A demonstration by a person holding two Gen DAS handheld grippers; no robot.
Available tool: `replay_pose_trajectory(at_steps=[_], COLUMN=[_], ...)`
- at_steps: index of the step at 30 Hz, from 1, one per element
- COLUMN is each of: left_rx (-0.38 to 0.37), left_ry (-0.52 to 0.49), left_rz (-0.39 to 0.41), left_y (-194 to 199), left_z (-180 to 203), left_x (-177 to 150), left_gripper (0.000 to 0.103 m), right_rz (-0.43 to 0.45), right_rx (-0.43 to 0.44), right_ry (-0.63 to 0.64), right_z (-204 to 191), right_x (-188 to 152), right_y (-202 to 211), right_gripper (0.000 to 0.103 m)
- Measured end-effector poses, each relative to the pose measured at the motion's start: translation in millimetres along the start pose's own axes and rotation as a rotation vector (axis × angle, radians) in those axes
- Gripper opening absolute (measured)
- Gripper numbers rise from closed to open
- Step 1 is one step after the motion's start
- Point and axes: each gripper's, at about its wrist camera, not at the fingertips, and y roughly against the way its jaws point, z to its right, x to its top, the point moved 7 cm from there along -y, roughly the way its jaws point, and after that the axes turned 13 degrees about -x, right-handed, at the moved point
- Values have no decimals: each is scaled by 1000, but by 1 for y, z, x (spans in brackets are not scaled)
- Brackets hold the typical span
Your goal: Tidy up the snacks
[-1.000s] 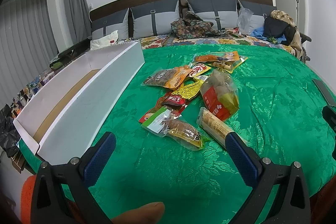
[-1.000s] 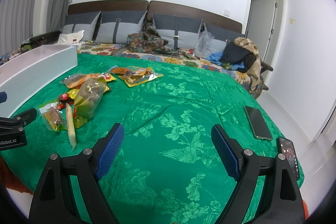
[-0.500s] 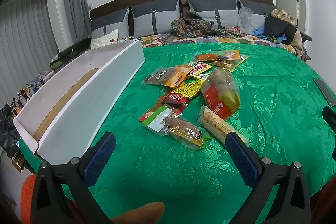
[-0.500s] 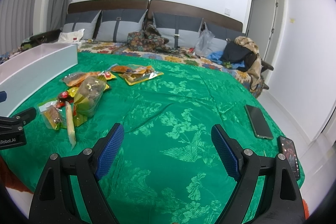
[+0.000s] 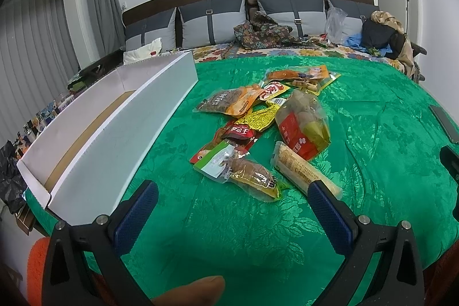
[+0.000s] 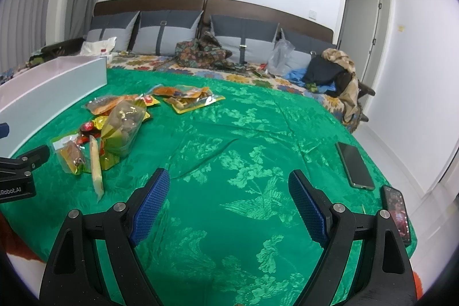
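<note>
Left claw point(image 5: 232, 197) and right claw point(image 6: 229, 189) both spread, empty, above roughly nine snack packets point(image 5: 266, 122), one white box point(image 5: 114, 139), two phones point(image 6: 354, 165).

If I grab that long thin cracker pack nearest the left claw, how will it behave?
The long cracker pack looks stiff and straight, so it probably won't droop. Its clear glossy wrapper may slip between pads. It appears slim and likely light; its contents probably snap if squeezed hard.

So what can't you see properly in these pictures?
- Inside of the white box: left wrist view, its near wall hides most of the floor.
- Long cracker pack: left wrist view, its near end sits behind a finger of the left claw.
- Red snack packet: partly buried under other packs.
- Second phone: right wrist view, screen too small to read.
</note>
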Motion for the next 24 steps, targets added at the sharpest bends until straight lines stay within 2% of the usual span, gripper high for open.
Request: replay_pose_trajectory(at_steps=[24], left_rx=[5], left_ry=[16], left_rz=[-60], left_y=[-18], left_z=[-5], left_x=[-13], left_gripper=[103], right_rz=[-49], right_rx=[19], right_ry=[19], right_z=[-7], right_x=[-11], right_y=[-14], right_gripper=[87])
